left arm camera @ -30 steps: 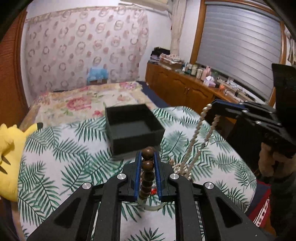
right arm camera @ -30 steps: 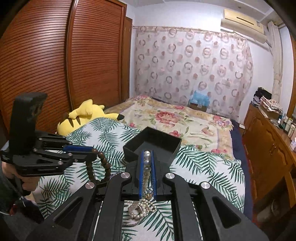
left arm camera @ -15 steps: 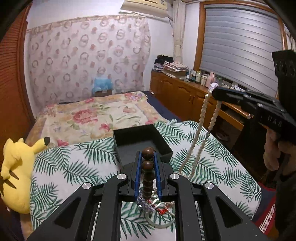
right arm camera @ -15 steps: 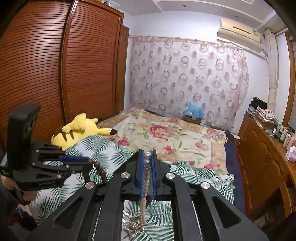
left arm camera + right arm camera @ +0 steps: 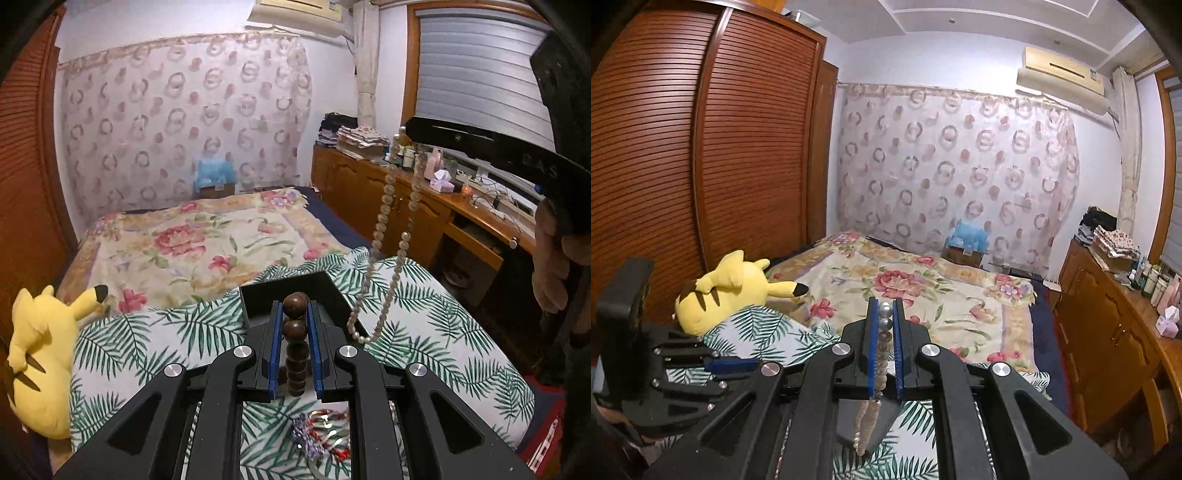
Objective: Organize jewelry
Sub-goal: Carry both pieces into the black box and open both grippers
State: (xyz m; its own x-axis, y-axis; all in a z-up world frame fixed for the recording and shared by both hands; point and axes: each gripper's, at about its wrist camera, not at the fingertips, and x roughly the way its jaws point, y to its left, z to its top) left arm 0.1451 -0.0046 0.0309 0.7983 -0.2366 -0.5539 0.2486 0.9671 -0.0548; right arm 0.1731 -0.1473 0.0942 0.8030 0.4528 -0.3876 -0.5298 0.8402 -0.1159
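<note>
The left gripper (image 5: 294, 325) is clamped on a brown bead bracelet (image 5: 294, 343) and the right gripper (image 5: 884, 325) grasps a pearl necklace (image 5: 384, 236), both lifted so the strands hang free above the black box (image 5: 295, 291) on the bed.

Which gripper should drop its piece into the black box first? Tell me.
Right, probably. Its pearl necklace hangs with its low end at the black box rim. The left gripper pinches the brown bead bracelet nearer than the box.
</note>
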